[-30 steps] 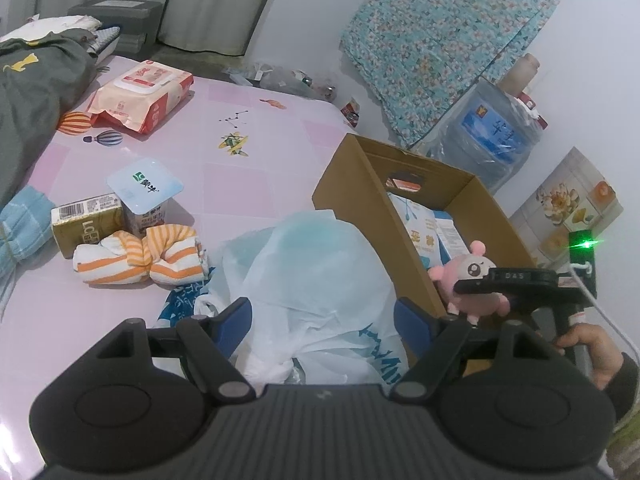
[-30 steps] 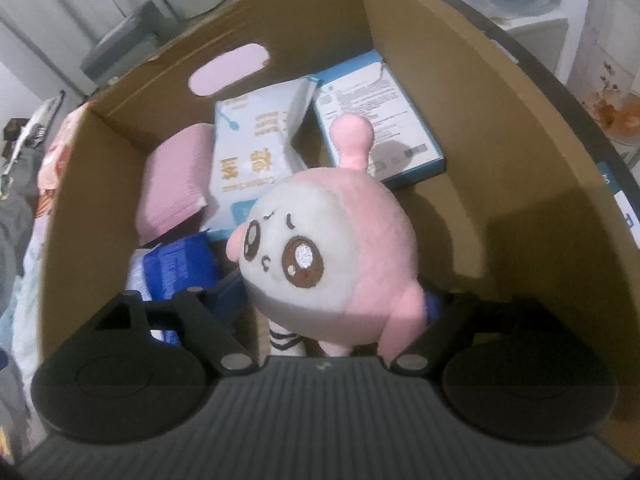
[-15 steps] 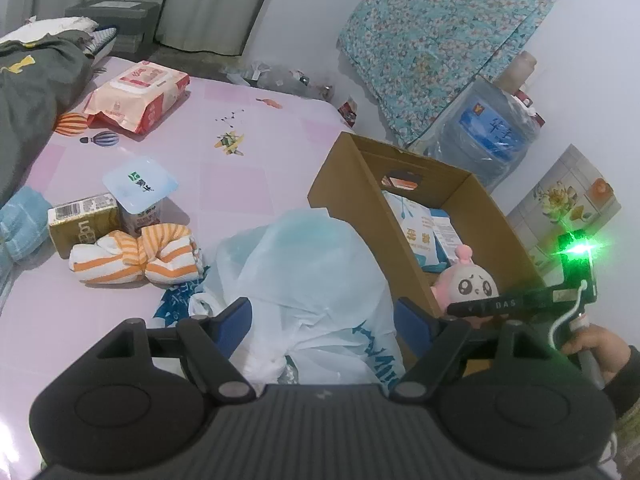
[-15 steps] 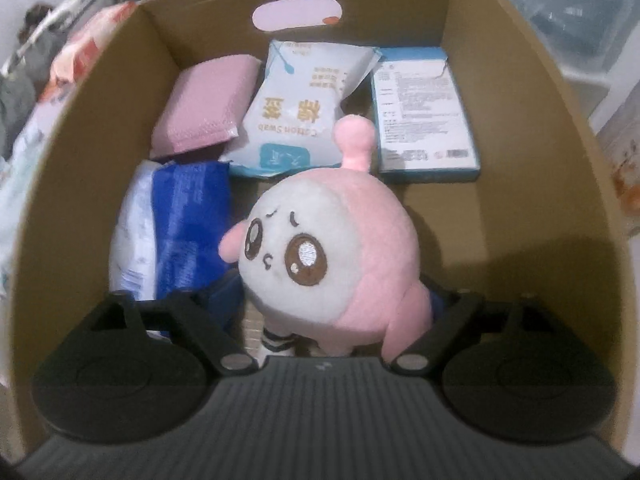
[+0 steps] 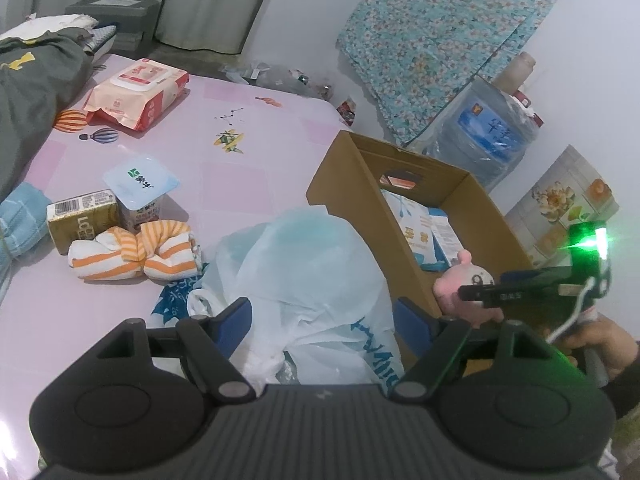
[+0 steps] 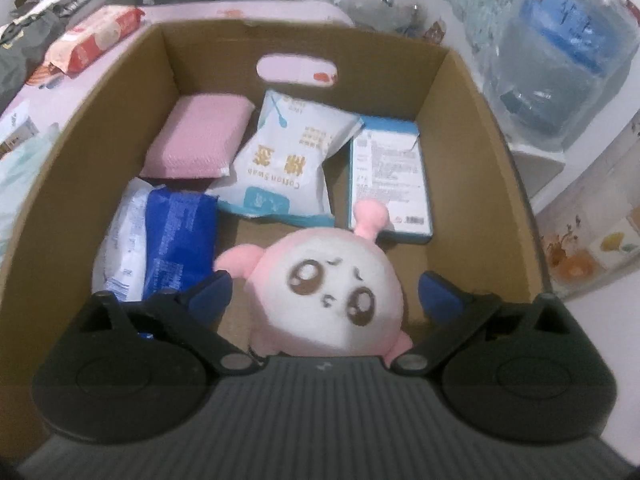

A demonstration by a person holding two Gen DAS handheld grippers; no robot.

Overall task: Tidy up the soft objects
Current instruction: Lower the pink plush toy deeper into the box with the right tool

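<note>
- Plush toy [image 6: 332, 296] — round, pink and white, short-piled, embroidered eyes, one stubby antenna on top — low in the near end of the cardboard box [image 6: 472, 128], between the blue pads of the right gripper [image 6: 325, 294].
- Right gripper's jaws just been opening, now spread wide; a visible gap on each side of the toy, pads not pressing it.
- Corrugated brown walls, straight-edged, with an oval hand slot in the far wall.
- On the box floor: quilted pink pad [image 6: 198, 142], glossy white cotton swab pouch [image 6: 288, 164], flat printed carton [image 6: 390, 176], crinkled blue and white pack [image 6: 160, 236].
- Bare cardboard floor only around the toy and along the right wall.
- Left gripper [image 5: 322, 320] with jaws parted over a crumpled, translucent white plastic bag [image 5: 304, 276], pads apart from it at both sides.
- Bag just beside the box's near wall.
- Knotted orange-striped cloth [image 5: 132, 252] left of the bag, soft and rolled, beside a gold carton [image 5: 82, 220] and a foil-lidded cup [image 5: 140, 184].
- Open pink sheet [image 5: 248, 168] between those and the wipes pack [image 5: 136, 92].
</note>
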